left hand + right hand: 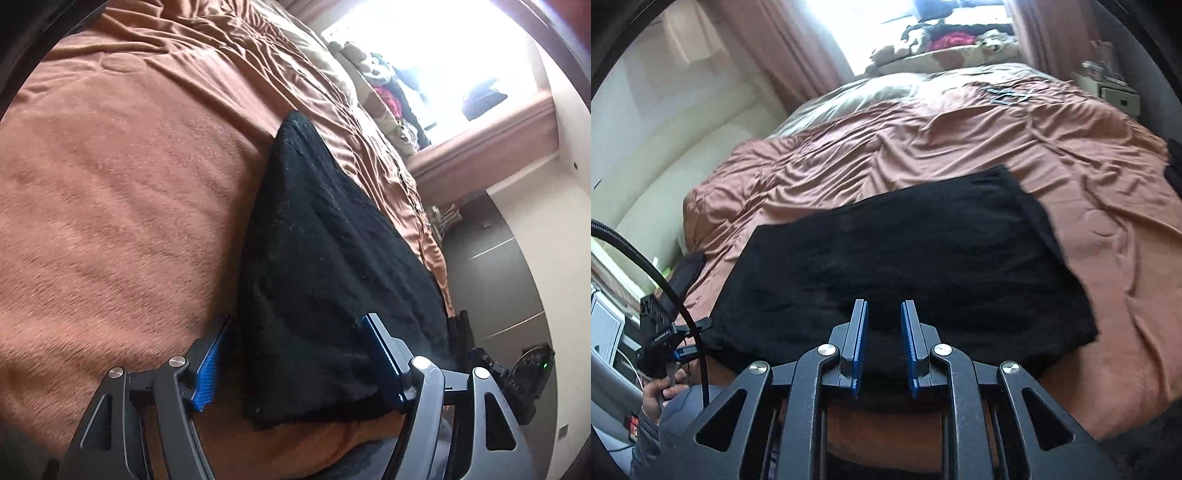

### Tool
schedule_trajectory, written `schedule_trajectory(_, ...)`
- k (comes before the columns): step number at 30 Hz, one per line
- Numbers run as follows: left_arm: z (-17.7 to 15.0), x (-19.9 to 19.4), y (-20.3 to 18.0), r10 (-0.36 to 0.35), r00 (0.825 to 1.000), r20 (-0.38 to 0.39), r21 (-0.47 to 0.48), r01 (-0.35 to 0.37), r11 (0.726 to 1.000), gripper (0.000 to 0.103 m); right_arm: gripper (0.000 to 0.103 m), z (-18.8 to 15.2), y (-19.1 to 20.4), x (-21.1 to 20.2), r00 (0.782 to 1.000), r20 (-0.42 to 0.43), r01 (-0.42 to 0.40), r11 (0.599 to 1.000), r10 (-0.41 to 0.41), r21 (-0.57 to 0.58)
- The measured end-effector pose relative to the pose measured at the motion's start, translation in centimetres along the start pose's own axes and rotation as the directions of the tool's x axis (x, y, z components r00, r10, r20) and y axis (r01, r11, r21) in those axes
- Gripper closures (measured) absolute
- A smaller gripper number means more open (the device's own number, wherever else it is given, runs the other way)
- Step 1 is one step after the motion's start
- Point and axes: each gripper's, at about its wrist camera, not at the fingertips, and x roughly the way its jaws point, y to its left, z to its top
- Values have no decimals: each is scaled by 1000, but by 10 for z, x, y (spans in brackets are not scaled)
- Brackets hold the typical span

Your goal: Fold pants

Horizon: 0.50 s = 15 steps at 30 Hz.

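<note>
Black pants [325,258], folded into a flat rectangle, lie on a brown bedspread [110,184] near the bed's front edge. My left gripper [295,319] hovers over one short end of them with its blue pads wide apart. The cloth lies below the pads and is not pinched. In the right wrist view the pants [905,258] spread across the middle. My right gripper [883,304] is above their near edge, its pads a narrow gap apart with nothing between them. The left gripper [690,339] shows at the pants' left end, held by a hand [659,391].
Pillows and a heap of clothes [953,40] sit by the bright window at the head of the bed. A nightstand [1115,92] stands at the far right. A black cable [665,280] arcs at the left. Dark floor [491,266] runs beside the bed.
</note>
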Motion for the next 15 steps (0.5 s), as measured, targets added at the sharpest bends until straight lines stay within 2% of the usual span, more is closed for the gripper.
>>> schedule_trajectory(6, 2, 11, -2, 28, 999, -17, 17, -27, 999, 52, 87, 18, 10, 39, 997, -61, -45, 998, 42, -44)
schedule_trajectory(9, 3, 8, -2, 16, 1000, -14, 15, -16, 1000, 58, 87, 23, 19, 58, 994, -95, -70, 995, 63, -74)
schedule_trajectory(15, -3, 4, -7, -8, 1000, -19, 62, 9, 998, 60, 91, 31, 35, 98, 977, -180, -142, 980, 115, -141)
